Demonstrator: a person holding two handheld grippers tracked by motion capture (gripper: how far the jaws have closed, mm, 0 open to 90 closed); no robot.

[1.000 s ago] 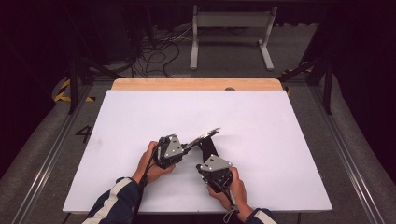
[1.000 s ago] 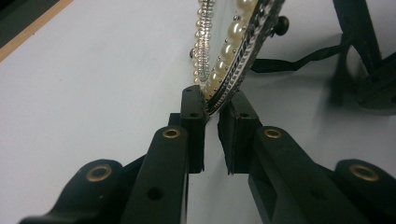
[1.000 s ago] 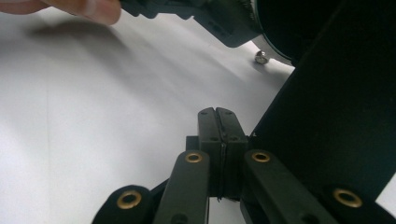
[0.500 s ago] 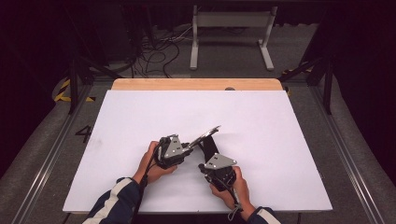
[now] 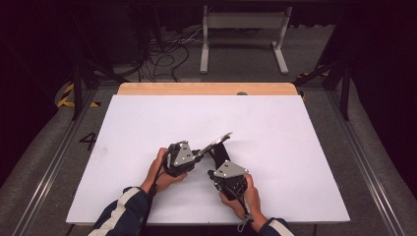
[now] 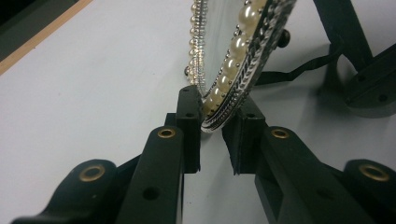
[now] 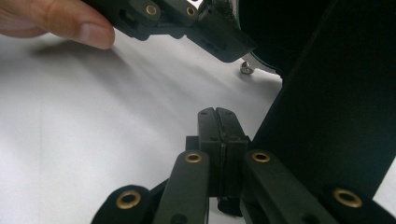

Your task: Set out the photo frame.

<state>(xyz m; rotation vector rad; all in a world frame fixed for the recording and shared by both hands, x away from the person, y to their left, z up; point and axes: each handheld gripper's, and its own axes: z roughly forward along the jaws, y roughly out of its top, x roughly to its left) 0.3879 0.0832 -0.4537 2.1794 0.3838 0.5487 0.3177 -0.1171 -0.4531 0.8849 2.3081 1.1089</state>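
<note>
**Pearl frame pinched in my left tool, right tool pressed together at the stand**

From the high view first: I am working low on the white tabletop point(image 5: 147, 128), both forearms coming in from the bottom edge. My left tool point(image 5: 196, 154) is pointing right and a little away from me, gripping the near end of the pearl-trimmed frame point(image 5: 216, 141), which is tilting up off the surface with its far end raised. My right tool point(image 5: 215, 167) is sitting just below and right of it, aimed up toward the frame's black stand point(image 5: 220, 153), the two tools close together.

Over to the left gripper view: my left tool point(image 6: 215, 122) is pinching the frame's rim point(image 6: 233, 74) between its two black tips, one tip on each face. Pearls and a braided silver band are running along the edge, and the frame is rising steeply away from the grip. The black stand point(image 6: 343, 28) and its thin strap point(image 6: 299, 70) are showing at the upper right, resting on the white surface.

Now the right gripper view: my right tool point(image 7: 219, 122) is pressed together, tips meeting with nothing visible between them. A broad black panel of the stand point(image 7: 327, 121) is lying just to their right. Across the top, my left tool point(image 7: 219, 39) is crossing the picture, with a fingertip point(image 7: 88, 32) of my left hand beside it.
</note>
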